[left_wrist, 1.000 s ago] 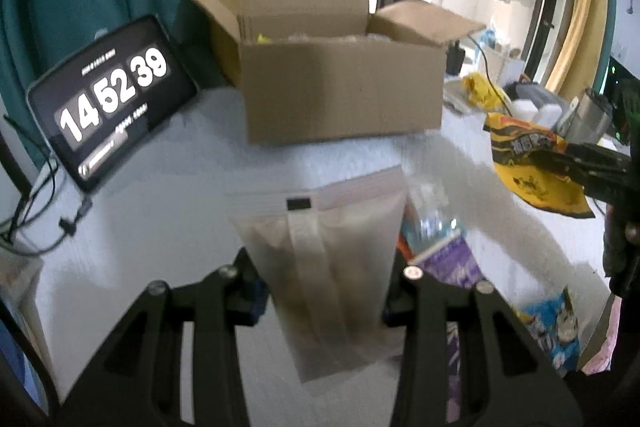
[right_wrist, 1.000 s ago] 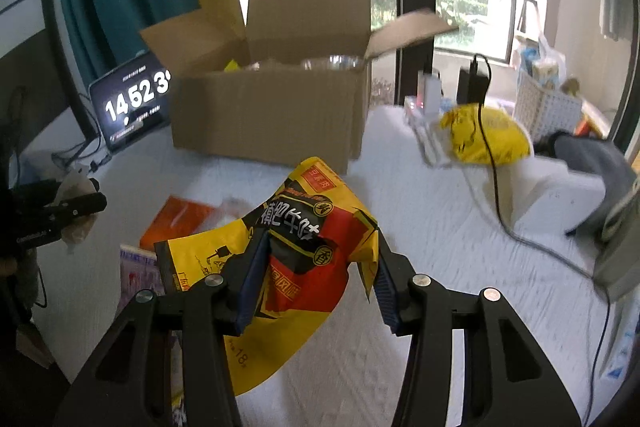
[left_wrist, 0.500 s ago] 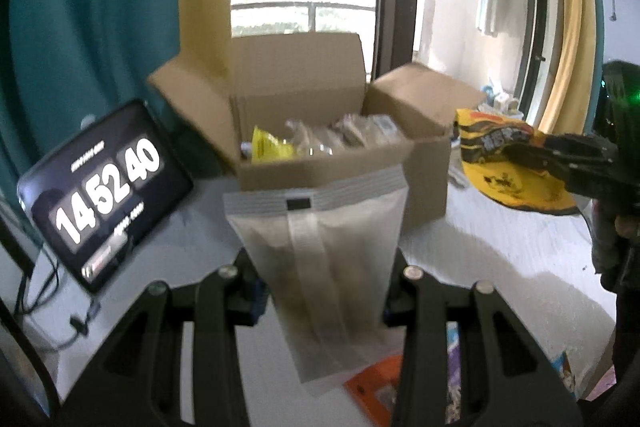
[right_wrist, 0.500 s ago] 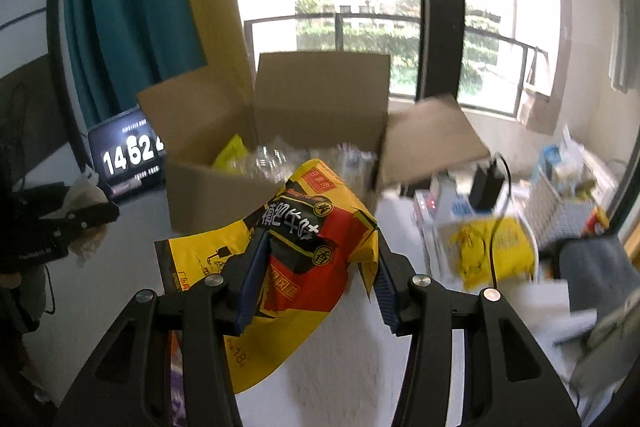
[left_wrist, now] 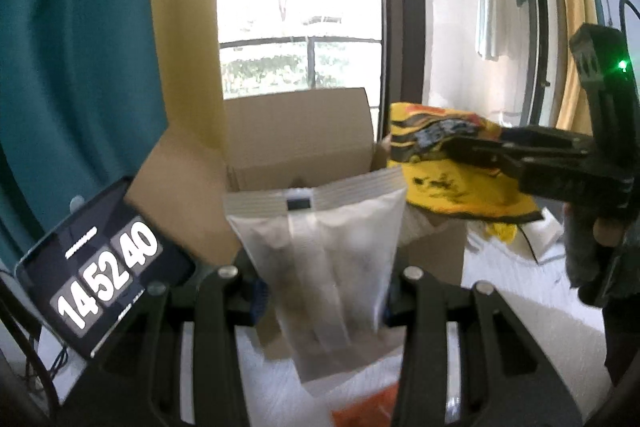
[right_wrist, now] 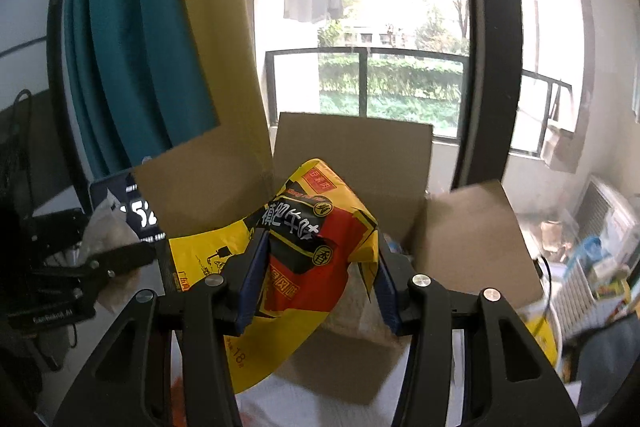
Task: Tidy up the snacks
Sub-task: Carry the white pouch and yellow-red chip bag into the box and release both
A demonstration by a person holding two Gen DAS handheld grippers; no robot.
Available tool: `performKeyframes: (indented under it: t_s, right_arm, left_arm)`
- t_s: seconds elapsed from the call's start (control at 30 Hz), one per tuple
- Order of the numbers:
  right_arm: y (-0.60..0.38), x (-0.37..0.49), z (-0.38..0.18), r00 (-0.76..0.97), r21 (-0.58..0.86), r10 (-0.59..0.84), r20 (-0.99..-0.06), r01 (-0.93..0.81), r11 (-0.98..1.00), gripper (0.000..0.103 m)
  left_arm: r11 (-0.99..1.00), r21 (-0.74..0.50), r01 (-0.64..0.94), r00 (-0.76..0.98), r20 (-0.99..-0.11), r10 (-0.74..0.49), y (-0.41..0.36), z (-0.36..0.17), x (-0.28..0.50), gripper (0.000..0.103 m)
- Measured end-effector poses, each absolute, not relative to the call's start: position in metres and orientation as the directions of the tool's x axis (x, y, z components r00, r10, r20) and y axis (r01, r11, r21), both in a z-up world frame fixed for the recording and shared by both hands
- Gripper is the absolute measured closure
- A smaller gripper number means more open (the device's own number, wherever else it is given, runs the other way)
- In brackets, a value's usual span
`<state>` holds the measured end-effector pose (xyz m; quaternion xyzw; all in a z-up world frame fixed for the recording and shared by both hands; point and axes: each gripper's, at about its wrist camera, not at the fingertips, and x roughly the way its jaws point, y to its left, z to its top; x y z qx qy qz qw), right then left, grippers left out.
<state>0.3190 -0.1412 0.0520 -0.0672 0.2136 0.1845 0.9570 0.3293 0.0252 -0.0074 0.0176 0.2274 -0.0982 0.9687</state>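
Note:
My left gripper [left_wrist: 322, 291] is shut on a frosted white snack pouch [left_wrist: 324, 247], held upright in front of the open cardboard box [left_wrist: 296, 139]. My right gripper [right_wrist: 316, 287] is shut on a yellow, red and black snack bag [right_wrist: 308, 247], held over the near side of the same box [right_wrist: 352, 155]. In the left wrist view the right gripper [left_wrist: 472, 151] comes in from the right with the yellow bag [left_wrist: 448, 163] above the box's right side. In the right wrist view the left gripper [right_wrist: 120, 263] shows at the left edge with its pouch. The box's contents are mostly hidden by the bags.
A tablet [left_wrist: 100, 275] showing a clock leans left of the box, with cables beside it. Teal and yellow curtains [left_wrist: 80, 47] and a window stand behind. An orange packet [left_wrist: 368, 407] lies on the white table below. Clutter and a basket [right_wrist: 592, 267] sit at the right.
Both grippers rose and moved toward the box with their bags still held. The box now looms close and lower in both views, and the yellow bag has come over its right side.

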Motion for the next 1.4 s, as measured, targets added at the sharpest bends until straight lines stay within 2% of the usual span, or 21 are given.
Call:
performKeyframes:
  t_s: [0.23,0.4,0.63,0.67,0.73,0.77,0.83,1.4]
  right_arm:
    - [-0.12,0.366,0.063,0.843,-0.032,0.328,-0.427,-0.376,0.926,0.052]
    - [-0.103,0.401,0.065,0.85,-0.041,0.316,-0.422,-0.366,0.93,0.052]
    - [-0.073,0.454,0.053,0.811,-0.038,0.333,-0.481,-0.399,0.916,0.05]
    - [-0.069,0.461,0.05,0.8,-0.04,0.331,-0.501,-0.403,0.914,0.047]
    - [-0.06,0.468,0.046,0.802,-0.047,0.314,-0.507,-0.39,0.92,0.031]
    - [-0.06,0.47,0.045,0.805,-0.045,0.313,-0.503,-0.387,0.921,0.028]
    - [-0.061,0.469,0.044,0.807,-0.043,0.313,-0.501,-0.385,0.922,0.028]
    - [-0.117,0.4,0.069,0.845,-0.061,0.245,-0.476,-0.31,0.949,0.028]
  left_arm:
    - [0.981,-0.083,0.175,0.894,-0.405,-0.193,0.035,0.007,0.376,0.061]
    - [0.986,-0.088,0.145,0.893,-0.417,-0.168,0.044,0.004,0.413,0.061]
    - [0.985,-0.117,0.124,0.871,-0.463,-0.165,0.058,-0.003,0.447,0.06]
    - [0.985,-0.128,0.12,0.866,-0.471,-0.167,0.061,-0.005,0.451,0.057]
    - [0.981,-0.151,0.118,0.857,-0.483,-0.178,0.065,-0.009,0.454,0.05]
    - [0.979,-0.163,0.119,0.855,-0.484,-0.184,0.067,-0.01,0.455,0.036]
    - [0.974,-0.194,0.117,0.856,-0.477,-0.198,0.072,-0.01,0.456,0.023]
    - [0.966,-0.2,0.162,0.854,-0.462,-0.239,0.051,0.006,0.419,0.021]
